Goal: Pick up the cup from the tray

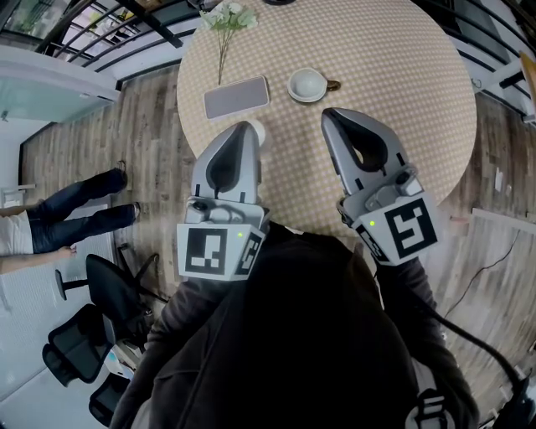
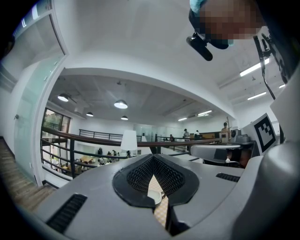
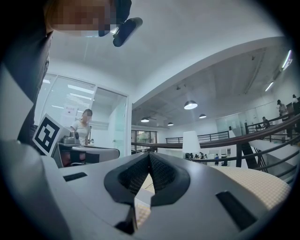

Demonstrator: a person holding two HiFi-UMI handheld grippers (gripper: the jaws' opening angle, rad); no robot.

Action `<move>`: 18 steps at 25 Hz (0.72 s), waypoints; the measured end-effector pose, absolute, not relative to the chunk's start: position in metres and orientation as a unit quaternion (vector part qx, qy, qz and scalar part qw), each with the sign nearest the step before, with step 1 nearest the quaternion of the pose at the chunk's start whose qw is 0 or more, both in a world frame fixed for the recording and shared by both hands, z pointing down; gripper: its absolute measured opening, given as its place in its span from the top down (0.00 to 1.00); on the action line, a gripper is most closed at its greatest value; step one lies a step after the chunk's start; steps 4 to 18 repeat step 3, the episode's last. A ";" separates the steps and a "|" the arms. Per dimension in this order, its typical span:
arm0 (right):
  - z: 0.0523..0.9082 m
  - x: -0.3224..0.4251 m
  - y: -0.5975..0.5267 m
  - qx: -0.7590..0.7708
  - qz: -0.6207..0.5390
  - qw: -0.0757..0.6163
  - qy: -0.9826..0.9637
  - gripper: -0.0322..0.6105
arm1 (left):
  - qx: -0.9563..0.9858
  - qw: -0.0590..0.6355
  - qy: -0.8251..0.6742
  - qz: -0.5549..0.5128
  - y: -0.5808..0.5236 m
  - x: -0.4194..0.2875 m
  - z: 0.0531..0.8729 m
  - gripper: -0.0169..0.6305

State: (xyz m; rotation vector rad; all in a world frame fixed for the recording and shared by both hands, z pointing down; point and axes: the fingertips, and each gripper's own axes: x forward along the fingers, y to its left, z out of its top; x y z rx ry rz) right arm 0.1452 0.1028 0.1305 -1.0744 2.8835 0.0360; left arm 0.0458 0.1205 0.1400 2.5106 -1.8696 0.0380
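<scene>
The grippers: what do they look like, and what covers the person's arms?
Grey tapering shells with dark teardrop openings form the left gripper and right gripper. Each carries a white cube with black square markers. The sleeves are dark.

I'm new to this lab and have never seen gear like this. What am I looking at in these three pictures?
There is no robot here. A person holds a two-jaw gripper in each hand: the left gripper and the right gripper. The top-down picture comes from a camera on the person's head. The other two come from cameras that ride on each gripper and look along its jaws. On the round table, which has a checked cloth, lie a white cup, a flat grey tray and a sprig of flowers. The cup stands beside the tray, not on it. Both grippers are shut and hold nothing.
</scene>
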 end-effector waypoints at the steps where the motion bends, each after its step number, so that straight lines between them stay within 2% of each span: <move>1: 0.131 0.145 0.102 -0.349 0.012 0.032 0.937 0.94 | 0.802 0.005 -0.598 0.013 0.119 0.046 0.140 0.96; 18: 0.131 0.145 0.100 -0.348 0.013 0.032 0.937 0.94 | 0.801 0.004 -0.598 0.013 0.117 0.046 0.140 0.97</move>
